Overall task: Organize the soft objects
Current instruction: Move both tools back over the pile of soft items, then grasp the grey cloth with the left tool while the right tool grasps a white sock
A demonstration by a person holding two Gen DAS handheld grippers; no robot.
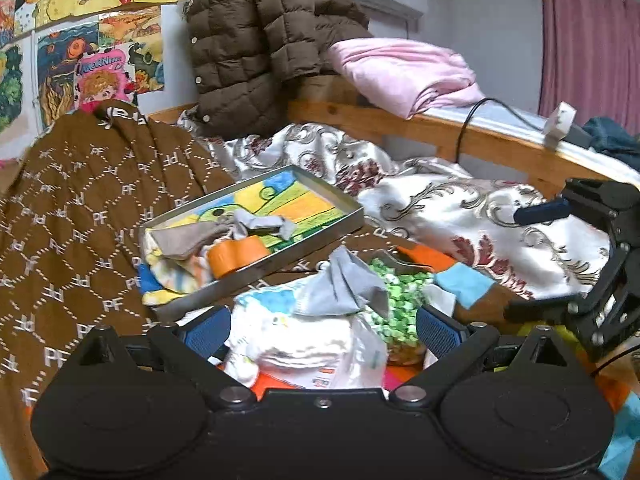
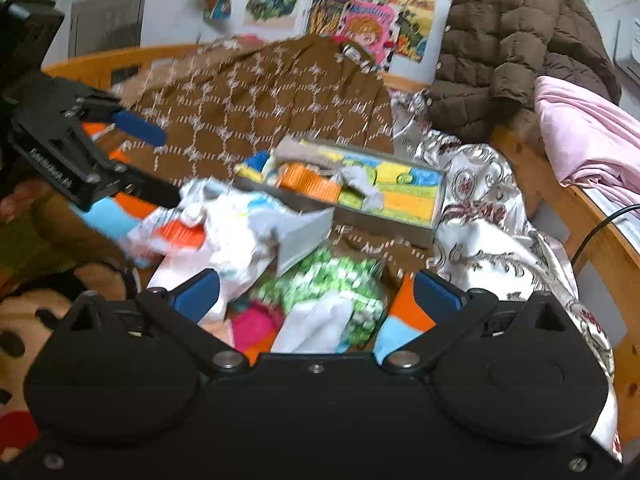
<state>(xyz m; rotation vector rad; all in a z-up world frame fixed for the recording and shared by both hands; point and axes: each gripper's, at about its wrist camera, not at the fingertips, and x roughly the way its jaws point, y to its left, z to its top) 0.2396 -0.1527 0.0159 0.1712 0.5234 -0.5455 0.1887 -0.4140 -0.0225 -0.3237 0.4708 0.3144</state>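
Left gripper (image 1: pixel 322 330) is spread wide, empty, with the white cloth pile (image 1: pixel 304 344) bunched between its fingers and a grey sock (image 1: pixel 340 284) on top at twelve o'clock, toe towards one. At eleven, the metal tray (image 1: pixel 320 240) holds an orange piece (image 1: pixel 236 258) and socks. Right gripper (image 2: pixel 316 292) gapes open over a green-patterned cloth (image 2: pixel 328 280).

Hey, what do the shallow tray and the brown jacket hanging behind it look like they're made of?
The tray looks like thin sheet metal: grey, dull walls with crisp folded edges, though painted card can't be ruled out. The brown jacket looks like quilted synthetic fabric with padding: puffy stitched squares, a slight sheen, and pale snap buttons down the front.
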